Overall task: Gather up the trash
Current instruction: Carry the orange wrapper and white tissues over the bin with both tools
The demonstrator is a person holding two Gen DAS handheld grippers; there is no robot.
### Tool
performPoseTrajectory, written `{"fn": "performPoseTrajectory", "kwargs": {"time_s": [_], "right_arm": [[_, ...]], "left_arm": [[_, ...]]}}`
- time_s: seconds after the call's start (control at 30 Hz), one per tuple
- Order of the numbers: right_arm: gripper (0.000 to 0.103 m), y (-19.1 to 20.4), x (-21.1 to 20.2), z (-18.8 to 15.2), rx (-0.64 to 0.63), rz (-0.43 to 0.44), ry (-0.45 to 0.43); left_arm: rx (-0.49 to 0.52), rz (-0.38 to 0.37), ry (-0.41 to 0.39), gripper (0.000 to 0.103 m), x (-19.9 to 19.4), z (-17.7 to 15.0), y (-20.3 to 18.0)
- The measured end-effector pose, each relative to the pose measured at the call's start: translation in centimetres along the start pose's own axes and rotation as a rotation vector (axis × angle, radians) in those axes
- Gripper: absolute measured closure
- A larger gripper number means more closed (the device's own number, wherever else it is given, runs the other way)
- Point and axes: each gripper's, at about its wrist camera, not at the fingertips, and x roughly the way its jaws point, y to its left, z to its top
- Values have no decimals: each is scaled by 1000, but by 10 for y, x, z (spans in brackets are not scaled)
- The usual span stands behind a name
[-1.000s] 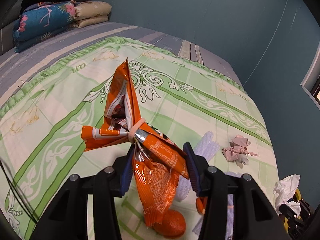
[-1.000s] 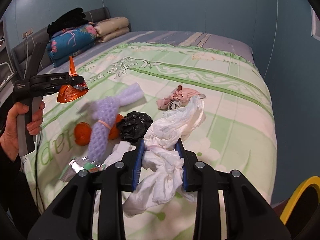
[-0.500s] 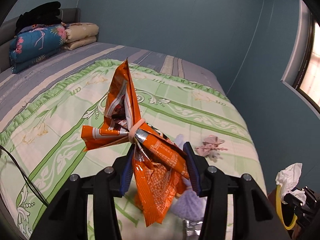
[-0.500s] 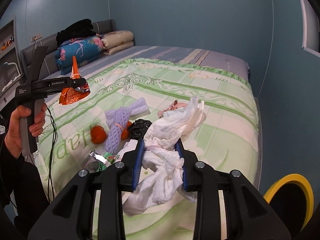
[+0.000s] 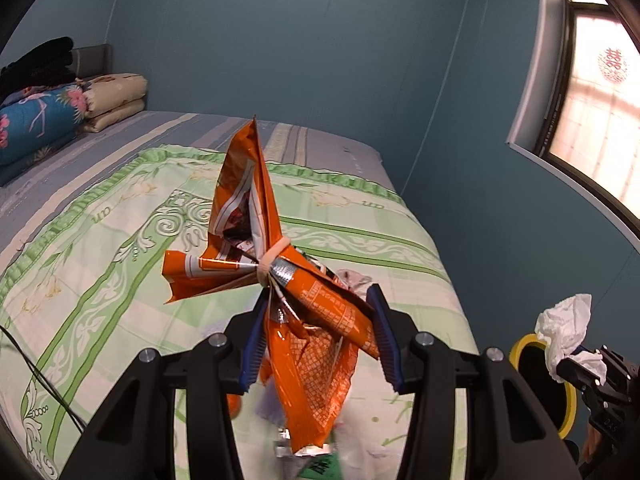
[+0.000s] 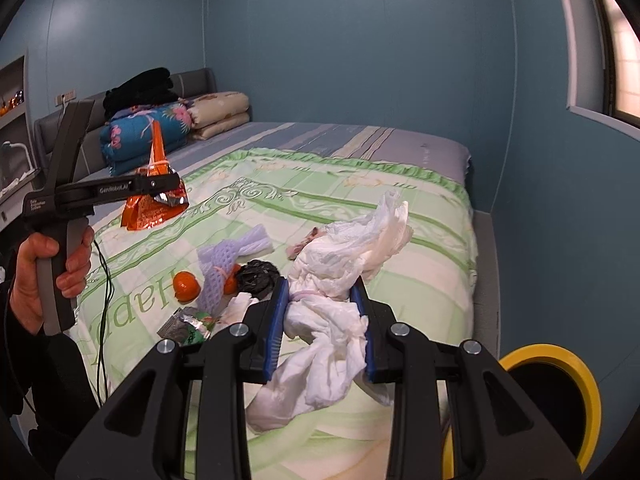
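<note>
My left gripper [image 5: 318, 316] is shut on an orange snack bag [image 5: 308, 332] tied with a rubber band, held above the bed; it also shows in the right wrist view [image 6: 154, 204]. My right gripper [image 6: 322, 304] is shut on a crumpled white plastic bag [image 6: 340, 280], held off the bed's right side; it shows in the left wrist view [image 5: 564, 328]. A yellow-rimmed bin [image 6: 556, 392] stands on the floor at the lower right, also in the left wrist view [image 5: 532, 364].
On the green bedspread [image 6: 400, 200] lie a purple foam net [image 6: 224, 264], orange fruit [image 6: 186, 285], a black bag [image 6: 256, 276], a pink scrap [image 6: 304, 242] and a foil wrapper [image 6: 188, 324]. Folded quilts [image 6: 144, 136] sit at the headboard. A window [image 5: 592, 92] is on the right.
Both grippers have risen and pulled back from the bed with their loads. The yellow bin has come into view in both cameras.
</note>
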Motion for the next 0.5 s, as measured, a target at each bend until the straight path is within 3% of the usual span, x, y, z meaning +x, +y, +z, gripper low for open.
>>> {"fn": "performPoseTrajectory", "kwargs": {"time_s": [0.5], "right_arm": [[73, -57, -46, -10, 74, -105, -57]], "left_arm": [[113, -148, 22, 58, 8, -12, -96]]}}
